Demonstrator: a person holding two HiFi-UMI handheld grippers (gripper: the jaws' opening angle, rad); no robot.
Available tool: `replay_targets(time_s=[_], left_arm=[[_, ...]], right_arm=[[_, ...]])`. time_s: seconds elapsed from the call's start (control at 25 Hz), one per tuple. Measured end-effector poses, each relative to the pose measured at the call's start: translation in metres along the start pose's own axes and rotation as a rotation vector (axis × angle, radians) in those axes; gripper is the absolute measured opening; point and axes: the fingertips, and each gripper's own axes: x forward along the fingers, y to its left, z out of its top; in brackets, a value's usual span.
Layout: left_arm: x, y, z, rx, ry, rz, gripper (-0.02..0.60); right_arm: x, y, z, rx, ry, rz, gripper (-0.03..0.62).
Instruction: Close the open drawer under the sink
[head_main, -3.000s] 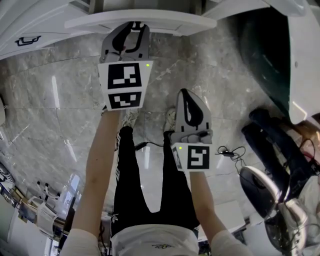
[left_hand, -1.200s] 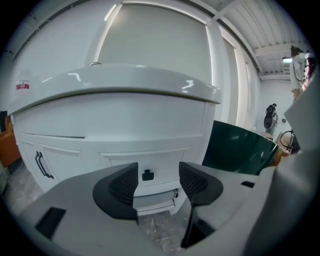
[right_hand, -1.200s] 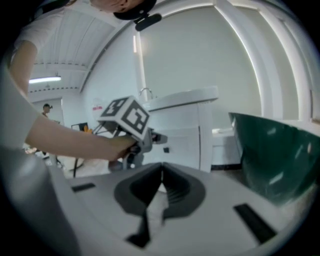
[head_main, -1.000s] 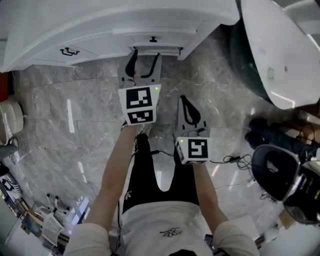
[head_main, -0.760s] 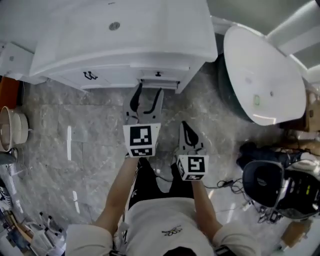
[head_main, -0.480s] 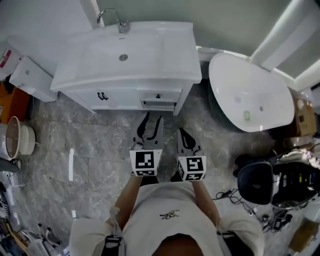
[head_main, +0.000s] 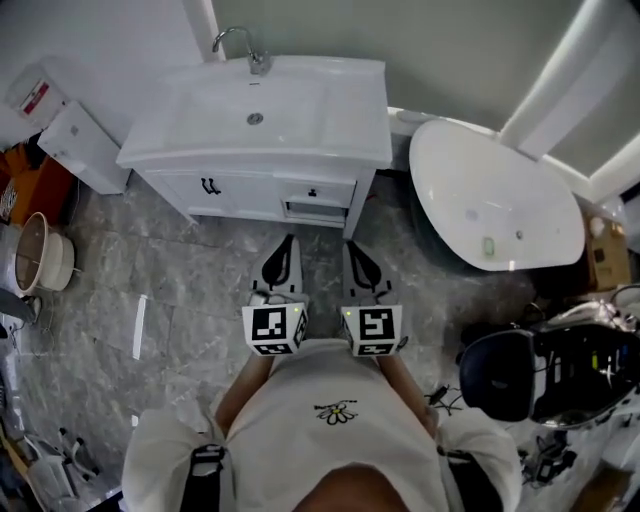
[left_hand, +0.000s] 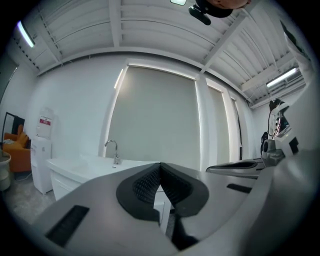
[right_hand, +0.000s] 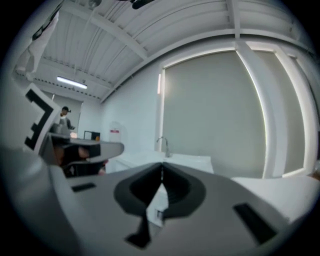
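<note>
The white vanity (head_main: 200, 190) with its sink (head_main: 255, 110) and faucet (head_main: 245, 45) stands ahead of me. Its small drawer (head_main: 315, 191) has a black knob and sits about flush with the cabinet front, above a dark slot. My left gripper (head_main: 286, 246) hangs over the floor, well short of the vanity. Its jaws have just been closing and now meet with nothing between them (left_hand: 160, 165). My right gripper (head_main: 352, 250) is beside it, also shut and empty (right_hand: 161, 167). The faucet (left_hand: 112, 150) shows beyond the left jaws.
A white oval tub (head_main: 495, 205) leans at the right. A black chair (head_main: 500, 375) with cables is at the lower right. A white box (head_main: 80, 145) and a round bucket (head_main: 40, 260) stand at the left. Grey marble floor (head_main: 180, 290) lies between me and the vanity.
Both grippers have drawn back from the drawer and risen toward my chest. The left jaws went from wide open to shut. The vanity now looks farther off and shows whole.
</note>
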Motion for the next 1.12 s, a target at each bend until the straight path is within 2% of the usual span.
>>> replay_targets(time_s=[0.16,0.32,0.48,0.92,1.12], left_arm=[[0.000,-0.021,0.011,0.002,-0.060,-0.007,0.020],[0.001,-0.038,0.010,0.027,-0.070,-0.007,0.020],[0.004,-0.048,0.018,0.061,-0.084,-0.010,0.021],[0.006,-0.042,-0.007,0.032,-0.013,0.019,0.020],[0.010,-0.051,-0.009,0.022,-0.023,0.000,0.020]], right_arm=[[-0.009,-0.012,0.006,-0.034,-0.033,0.026,0.029],[-0.015,-0.028,-0.005,-0.045,0.006,0.022,0.029],[-0.020,-0.042,-0.001,-0.041,-0.003,0.016,0.029],[-0.023,-0.046,-0.015,-0.054,0.029,0.026,0.029],[-0.027,-0.053,-0.020,-0.044,0.030,0.009,0.029]])
